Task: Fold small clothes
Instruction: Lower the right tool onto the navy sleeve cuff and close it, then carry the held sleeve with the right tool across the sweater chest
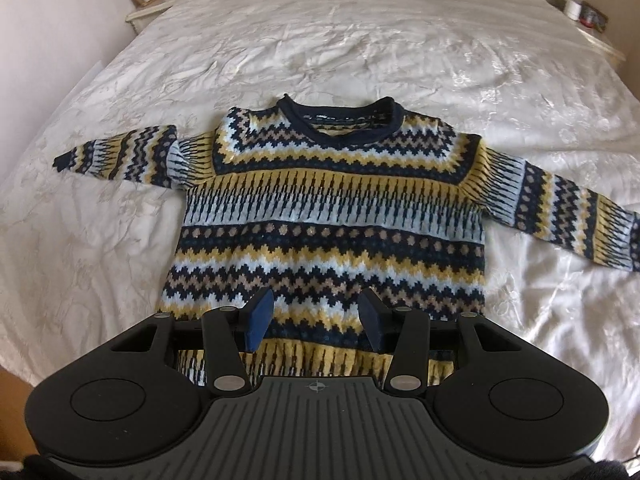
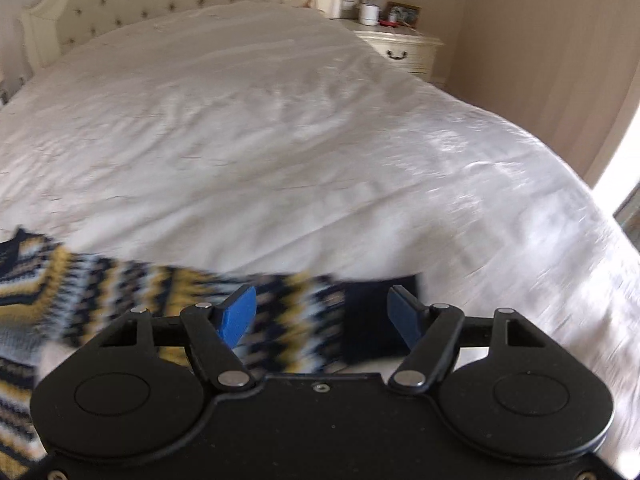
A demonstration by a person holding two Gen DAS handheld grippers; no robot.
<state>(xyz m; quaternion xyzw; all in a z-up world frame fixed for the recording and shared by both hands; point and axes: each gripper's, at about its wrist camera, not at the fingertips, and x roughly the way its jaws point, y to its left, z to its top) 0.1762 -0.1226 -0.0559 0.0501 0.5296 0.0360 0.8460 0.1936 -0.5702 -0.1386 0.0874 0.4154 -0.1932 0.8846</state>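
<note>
on the white bedspread the patterned sweater lies flat; my left gripper hangs open above its hem, my right gripper open over a sleeve.

Our left tool: jaws spread wide, blue pads facing each other across clear gap, nothing between them. Body level, pointing straight ahead, black linkage arms splayed evenly both sides.

Our right tool: jaws likewise parted, gap a little wider than left's, blue pads angled inward, nothing clamped. View motion-blurred, so we cannot tell whether fingertips touch anything beneath. Our hands: not visible.
</note>
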